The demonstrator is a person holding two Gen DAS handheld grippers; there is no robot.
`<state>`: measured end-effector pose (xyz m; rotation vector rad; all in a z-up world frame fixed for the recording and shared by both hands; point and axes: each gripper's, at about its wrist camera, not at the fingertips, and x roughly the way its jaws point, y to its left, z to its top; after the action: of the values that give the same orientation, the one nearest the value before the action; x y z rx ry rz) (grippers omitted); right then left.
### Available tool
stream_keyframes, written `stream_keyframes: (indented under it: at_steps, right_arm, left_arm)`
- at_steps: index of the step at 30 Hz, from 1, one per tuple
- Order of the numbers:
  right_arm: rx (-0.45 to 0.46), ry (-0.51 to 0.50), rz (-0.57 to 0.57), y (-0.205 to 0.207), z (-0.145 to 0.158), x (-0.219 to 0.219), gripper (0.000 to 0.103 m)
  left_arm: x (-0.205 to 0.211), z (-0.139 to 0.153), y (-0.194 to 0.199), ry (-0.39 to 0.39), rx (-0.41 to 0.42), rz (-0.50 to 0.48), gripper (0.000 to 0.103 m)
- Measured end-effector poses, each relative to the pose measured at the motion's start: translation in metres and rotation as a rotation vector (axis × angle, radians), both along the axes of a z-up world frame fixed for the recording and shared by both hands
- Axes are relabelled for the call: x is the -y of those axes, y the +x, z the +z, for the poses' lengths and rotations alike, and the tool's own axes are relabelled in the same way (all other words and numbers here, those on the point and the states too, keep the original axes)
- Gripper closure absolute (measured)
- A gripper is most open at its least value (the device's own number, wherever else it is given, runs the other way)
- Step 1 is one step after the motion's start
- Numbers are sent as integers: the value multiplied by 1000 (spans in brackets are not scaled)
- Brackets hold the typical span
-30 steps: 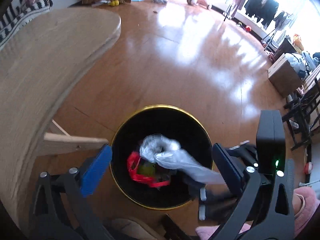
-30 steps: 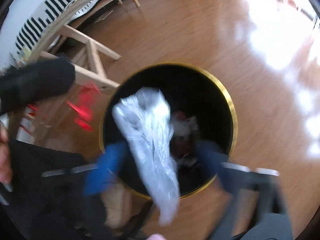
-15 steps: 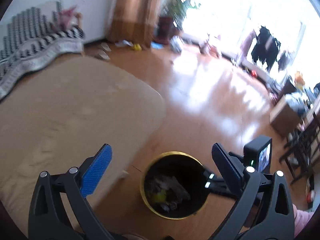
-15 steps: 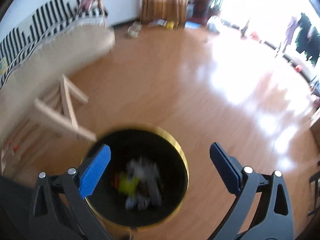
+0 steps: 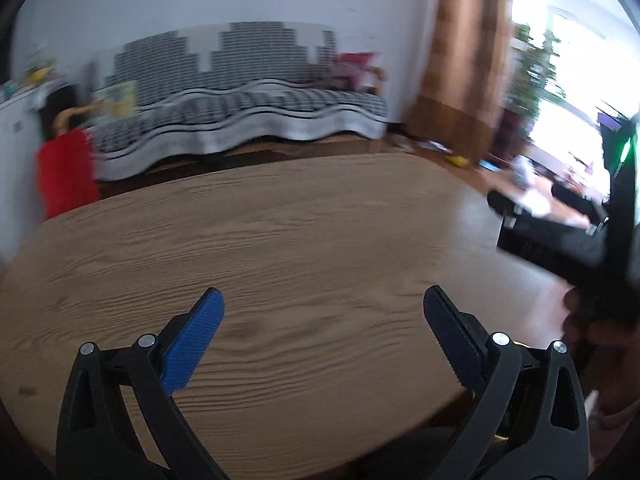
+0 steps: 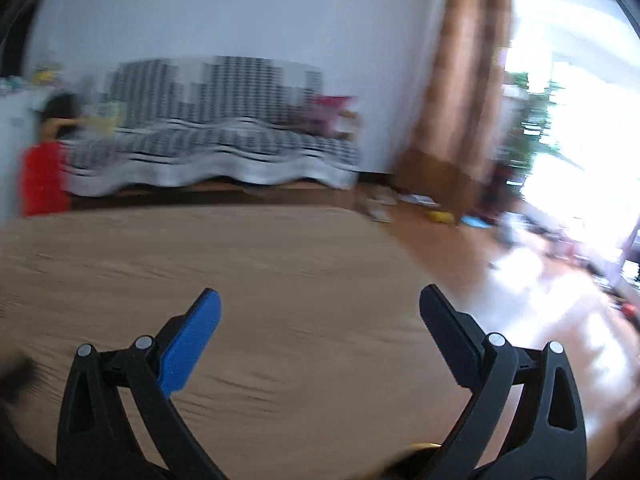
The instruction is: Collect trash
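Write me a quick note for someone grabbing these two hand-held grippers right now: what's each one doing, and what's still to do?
Left gripper: open, holding nothing, above the wooden table.
Right gripper: open, holding nothing, above the same table; in the left view it shows at the right edge.
Trash bin: only a sliver of gold rim shows below the table's near edge.
Done: neither gripper carries trash.
Left: no trash shows on the visible tabletop; views are blurred, so scan the table and floor before finishing.

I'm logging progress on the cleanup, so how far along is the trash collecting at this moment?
Done: no trash shows on the wooden table in either view. In hand: nothing; the left gripper and right gripper are both open and empty above it. Left: cannot tell; a sliver of the gold bin rim shows, contents hidden.
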<state>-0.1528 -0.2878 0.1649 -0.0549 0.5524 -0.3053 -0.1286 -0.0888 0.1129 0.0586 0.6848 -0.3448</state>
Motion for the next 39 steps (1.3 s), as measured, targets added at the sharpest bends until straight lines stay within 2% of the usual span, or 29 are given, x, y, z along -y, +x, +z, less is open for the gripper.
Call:
stream_keyframes:
  at_steps: [3,6,9,10,11,13,15,19,23,25,26,28,29,33,36,39]
  right_arm:
    - [-11,68,102,37,13,-44,7]
    - [-37,120,141,67,9,-77,7]
    - [-90,136,169,95,-13,-102,7]
    - [-94,123,170,98,-29,-106,7]
    - [-102,114,175,97,-41,-105,7]
    - [-230,148,192,106,-62,-104,7]
    - [-239,204,198,113,-65,-94,7]
    - [-250,239,164,125,-71,-86,7]
    - [-241,318,180,121,-76,-80,7]
    - [-229,291,181,125,-78,-81,7]
    - [-246,272,180,125,-81,-79,7]
    - [-299,253,187,128,-88,-77,7]
    - [-316,252,188,129,-92,-76,7]
    - [-318,248,205,122,-95,-68,7]
    - [-297,250,212,118,-94,-59,7]
    - [-304,298,184,118,-95,-49,7]
  left_arm:
    - [-33,-3,13,43,3,115,6]
    - [-58,-9,37,48,20,176,6]
    - [-73,-26,61,73,8,229,6]
    - [-78,-32,63,74,-5,237,6]
    - [-85,-40,65,62,-27,238,6]
    - [-96,-54,75,31,-125,235,6]
    - [-103,-59,82,15,-148,236,6]
    - [-102,-56,82,36,-102,268,6]
    - [-100,-55,97,46,-101,289,6]
    - [-103,-45,107,46,-100,331,6]
    - [-105,-38,111,20,-82,370,6]
    - [-108,-31,119,-36,-72,394,6]
    - [-108,-32,121,-40,-76,398,6]
    - [-101,-57,113,2,-105,395,6]
    - [-90,-61,108,-13,-112,351,6]
    - [-77,-61,104,81,-81,315,6]
